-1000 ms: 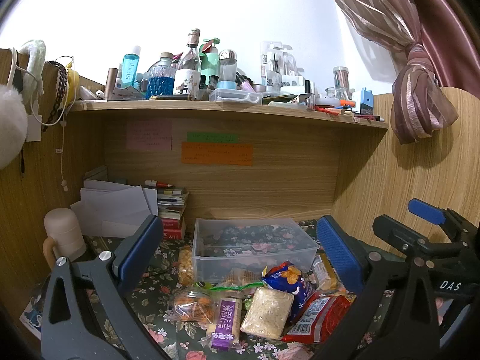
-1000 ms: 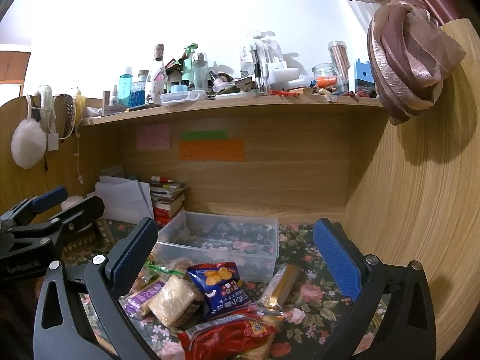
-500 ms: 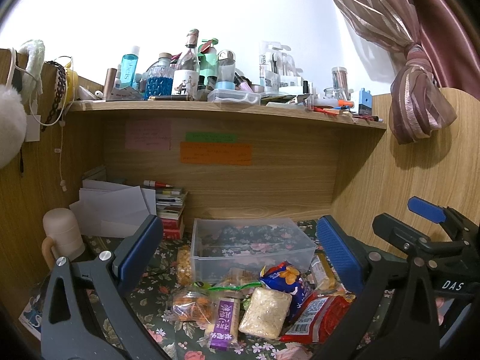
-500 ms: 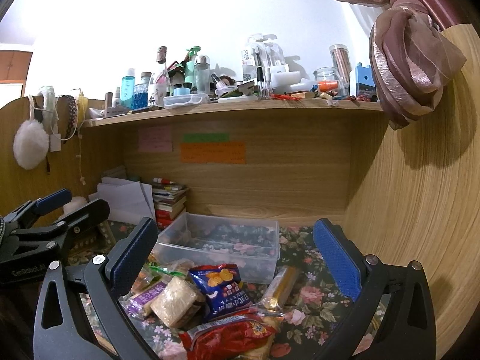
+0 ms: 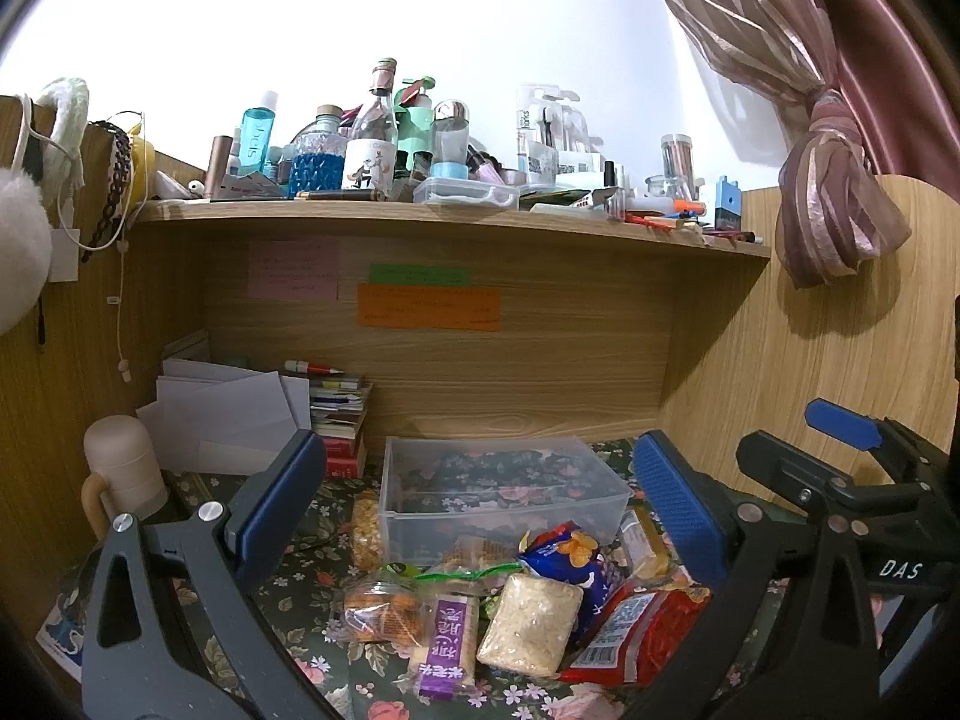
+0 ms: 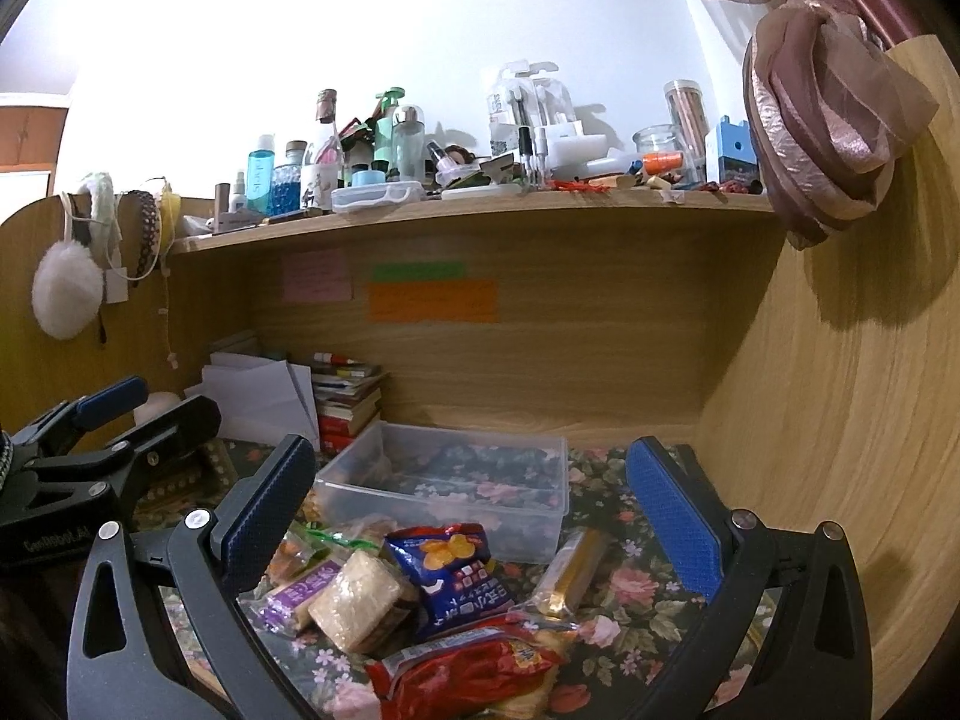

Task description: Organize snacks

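- Your left gripper (image 5: 474, 498) and right gripper (image 6: 474, 504): both spread wide, empty.
- Snack pile (image 5: 510, 606): just below-ahead of both, before the seemingly empty clear bin (image 5: 501, 507).
- Gold bar (image 6: 570, 570): long axis toward bin, nearer your right.

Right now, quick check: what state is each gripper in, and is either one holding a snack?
Left gripper: open, holding nothing.
Right gripper: open, holding nothing.

Bottles (image 5: 372, 138) crowd the shelf (image 5: 420, 217); books (image 5: 339, 420) below.
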The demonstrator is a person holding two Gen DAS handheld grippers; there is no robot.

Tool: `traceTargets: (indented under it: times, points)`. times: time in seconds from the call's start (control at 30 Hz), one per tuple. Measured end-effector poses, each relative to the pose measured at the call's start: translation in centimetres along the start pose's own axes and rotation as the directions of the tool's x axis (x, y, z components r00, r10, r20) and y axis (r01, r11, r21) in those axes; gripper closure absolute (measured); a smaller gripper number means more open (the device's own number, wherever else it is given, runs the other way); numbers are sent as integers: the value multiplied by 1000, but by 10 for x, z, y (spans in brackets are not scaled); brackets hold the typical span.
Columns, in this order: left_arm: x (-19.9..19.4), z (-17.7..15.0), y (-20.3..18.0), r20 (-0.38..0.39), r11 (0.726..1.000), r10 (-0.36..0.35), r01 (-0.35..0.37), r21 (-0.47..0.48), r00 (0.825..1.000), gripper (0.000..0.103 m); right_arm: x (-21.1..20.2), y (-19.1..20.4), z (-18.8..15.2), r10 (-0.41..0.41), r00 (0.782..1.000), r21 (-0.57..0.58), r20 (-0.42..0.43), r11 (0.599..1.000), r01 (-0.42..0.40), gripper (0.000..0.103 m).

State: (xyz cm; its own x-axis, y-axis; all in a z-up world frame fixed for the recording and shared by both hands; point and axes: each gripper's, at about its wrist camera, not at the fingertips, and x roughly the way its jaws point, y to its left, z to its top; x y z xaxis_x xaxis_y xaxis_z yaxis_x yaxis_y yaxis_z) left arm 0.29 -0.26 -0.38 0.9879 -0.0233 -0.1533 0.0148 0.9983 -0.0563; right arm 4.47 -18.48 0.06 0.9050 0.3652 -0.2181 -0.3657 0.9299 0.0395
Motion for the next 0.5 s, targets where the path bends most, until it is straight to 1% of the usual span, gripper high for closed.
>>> traceTargets:
  times: [0.07,0.13,0.2,0.23,0.27,0.43,0.5]
  points:
    - [0,0,0,-3,1000,0,0,0,1000,0,1,-1,-1,8,1000,5,-6,1000,-8,0]
    - [2,-1,1,-10,1000,-4,4,2,1000,2,3,-2,-3,12,1000,7,-14,1000,-11,4]
    - [4,-2,2,-24,1000,-11,11,1,1000,7,5,-3,-5,9,1000,6,-26,1000,-9,8]
    - [6,-3,2,-33,1000,-16,16,1,999,11,6,-5,-6,9,999,3,-36,1000,-9,11]
    - [7,-4,3,-44,1000,-22,22,2,999,15,8,-6,-8,8,999,1,-47,1000,-8,12]
    - [19,-15,4,-107,999,-43,44,6,993,18,16,-24,-24,-17,991,2,-134,1000,17,24]
    - [25,-21,3,-139,999,-50,52,8,989,19,18,-31,-33,-37,985,1,-171,999,37,26]
